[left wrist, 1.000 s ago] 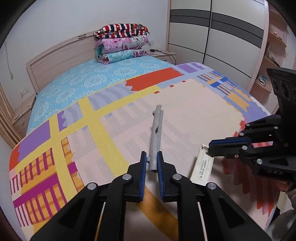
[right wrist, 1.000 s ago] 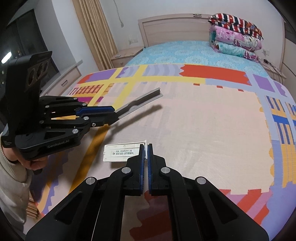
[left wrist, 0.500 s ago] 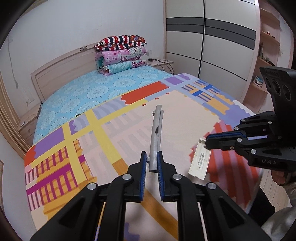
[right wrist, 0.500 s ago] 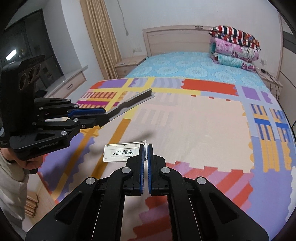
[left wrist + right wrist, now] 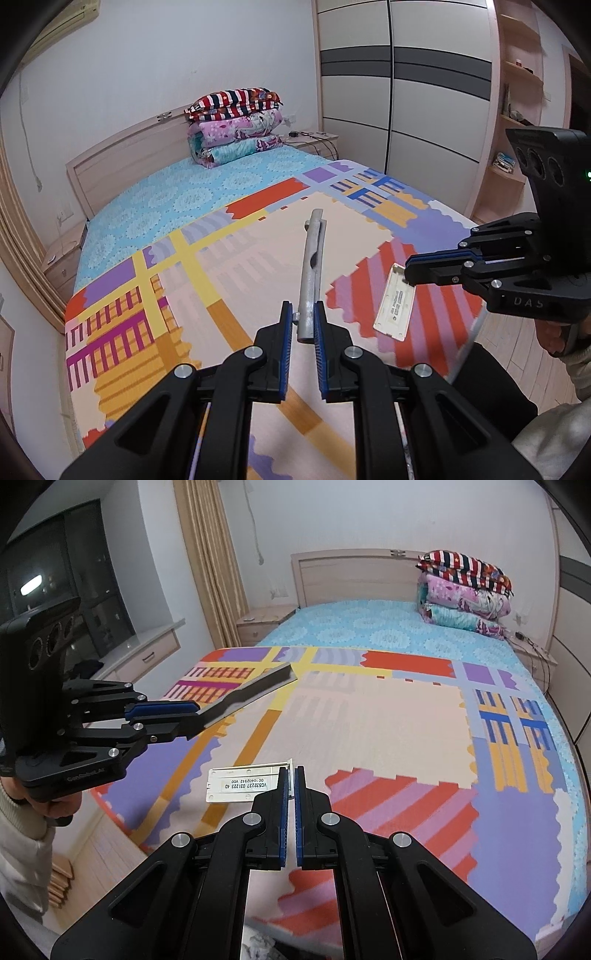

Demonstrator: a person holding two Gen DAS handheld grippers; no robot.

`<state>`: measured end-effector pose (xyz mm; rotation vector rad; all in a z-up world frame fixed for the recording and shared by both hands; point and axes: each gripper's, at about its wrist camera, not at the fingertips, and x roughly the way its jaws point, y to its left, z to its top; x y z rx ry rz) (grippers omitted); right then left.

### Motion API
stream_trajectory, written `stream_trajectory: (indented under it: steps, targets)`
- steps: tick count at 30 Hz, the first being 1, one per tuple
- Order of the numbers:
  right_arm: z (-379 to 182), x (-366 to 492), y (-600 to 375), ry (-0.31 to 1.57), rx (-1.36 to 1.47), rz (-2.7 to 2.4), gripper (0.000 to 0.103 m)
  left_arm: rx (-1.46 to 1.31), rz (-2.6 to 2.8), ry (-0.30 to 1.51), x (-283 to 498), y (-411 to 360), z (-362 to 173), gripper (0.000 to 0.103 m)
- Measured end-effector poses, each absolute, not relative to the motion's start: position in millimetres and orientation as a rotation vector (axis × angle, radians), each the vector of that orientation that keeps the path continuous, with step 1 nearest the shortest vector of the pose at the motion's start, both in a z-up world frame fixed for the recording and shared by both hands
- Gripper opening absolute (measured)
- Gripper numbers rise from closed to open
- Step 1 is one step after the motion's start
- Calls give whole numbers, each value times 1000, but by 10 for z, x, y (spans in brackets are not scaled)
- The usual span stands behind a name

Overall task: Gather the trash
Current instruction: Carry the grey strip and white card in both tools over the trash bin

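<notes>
Two tongs — grey metal bar [image 5: 310, 280], flat white plate [image 5: 243, 784].

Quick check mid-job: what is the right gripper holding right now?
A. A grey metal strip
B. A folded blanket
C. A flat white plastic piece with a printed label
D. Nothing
C: in the right wrist view the right gripper is shut on the edge of the flat white labelled piece; the grey strip is in the left gripper.

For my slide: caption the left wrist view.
Left gripper clamps a grey metal bar; right gripper pinches a white labelled plastic strip.
</notes>
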<state>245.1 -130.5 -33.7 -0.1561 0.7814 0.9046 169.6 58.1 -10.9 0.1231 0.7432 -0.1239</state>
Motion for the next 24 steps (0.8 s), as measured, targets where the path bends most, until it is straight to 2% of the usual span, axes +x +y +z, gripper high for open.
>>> stream_trajectory:
  steps: [13, 24]
  targets:
    - [-383, 1960, -1618, 776, -189, 924, 4, 129, -131, 747, 1108, 272, -227, 11]
    - [-701, 1635, -1810, 838, -219, 933, 4, 119, -147, 770, 655, 110, -453, 11]
